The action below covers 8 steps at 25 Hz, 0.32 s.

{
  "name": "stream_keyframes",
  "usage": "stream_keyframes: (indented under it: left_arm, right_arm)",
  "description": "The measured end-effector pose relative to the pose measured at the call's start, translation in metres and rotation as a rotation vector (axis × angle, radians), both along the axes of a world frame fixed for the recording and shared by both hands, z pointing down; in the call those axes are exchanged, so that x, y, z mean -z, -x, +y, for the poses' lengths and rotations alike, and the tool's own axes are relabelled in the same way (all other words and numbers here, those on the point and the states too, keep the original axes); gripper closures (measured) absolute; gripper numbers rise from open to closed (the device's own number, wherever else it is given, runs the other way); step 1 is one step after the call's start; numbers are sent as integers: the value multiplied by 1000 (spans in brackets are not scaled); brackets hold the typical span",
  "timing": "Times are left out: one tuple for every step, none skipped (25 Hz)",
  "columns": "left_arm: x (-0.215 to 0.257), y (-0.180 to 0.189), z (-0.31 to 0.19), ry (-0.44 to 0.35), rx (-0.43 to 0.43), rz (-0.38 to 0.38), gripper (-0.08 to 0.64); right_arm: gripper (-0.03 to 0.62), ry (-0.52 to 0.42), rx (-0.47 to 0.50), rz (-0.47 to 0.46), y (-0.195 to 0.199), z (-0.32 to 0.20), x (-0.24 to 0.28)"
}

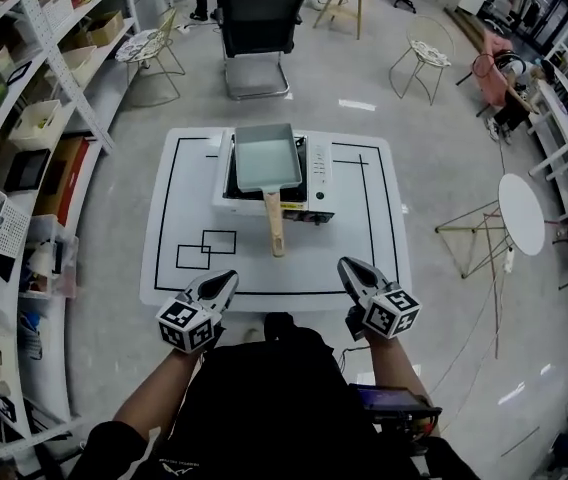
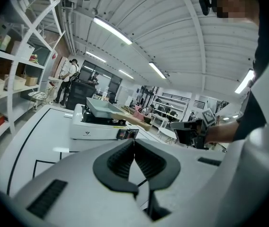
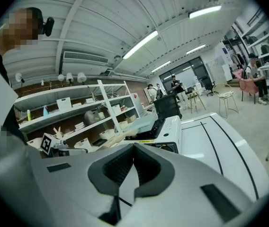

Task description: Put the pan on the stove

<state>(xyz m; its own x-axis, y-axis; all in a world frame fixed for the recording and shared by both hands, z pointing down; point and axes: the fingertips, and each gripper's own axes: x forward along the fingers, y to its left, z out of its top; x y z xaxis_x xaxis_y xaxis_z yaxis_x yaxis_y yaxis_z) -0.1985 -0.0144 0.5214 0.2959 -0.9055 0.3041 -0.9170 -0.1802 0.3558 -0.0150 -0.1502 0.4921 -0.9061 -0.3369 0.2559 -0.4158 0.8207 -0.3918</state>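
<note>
White bench [image 1: 364, 258] mid-frame in head view: one pan [image 1: 267, 158] on one stove [image 1: 316, 183], well above left claw [image 1: 228, 279] and right claw [image 1: 348, 266]. Left gripper view: claw pressed together, empty, pan upper left. Right gripper view: likewise, pan above centre.

Pale rectangular pan [image 1: 268, 157] sits level on the stove [image 1: 316, 183] — wooden handle overhanging.

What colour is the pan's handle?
The handle is pale wood tan; the pan is light grey-green. Head view shows it best.
</note>
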Motion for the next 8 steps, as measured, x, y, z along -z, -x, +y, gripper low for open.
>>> stream_keyframes:
  left_arm:
    - [0,0,0,-2,3,3,551]
    - [0,-1,1,-1,6,6,551]
    - [0,-1,3,-2,10,5,551]
    - [2,1,3,-8,15,3,551]
    - [5,3,2,-18,20,1,551]
    - [8,5,0,-28,25,-3,551]
    - [11,8,-1,-37,30,-7,551]
    - [13,10,-3,-46,36,-11,551]
  right_arm:
    - [566,-1,5,1,1,-1,0]
    - [566,-3,11,5,2,0,1]
    - [566,-7,20,9,4,1,2]
    - [566,-13,30,8,7,1,4]
    - [566,-21,41,5,11,-1,6]
    - [566,-30,52,-1,15,-3,8]
    - [566,-38,62,-6,19,-5,11]
    - [566,-47,71,-12,23,-7,14]
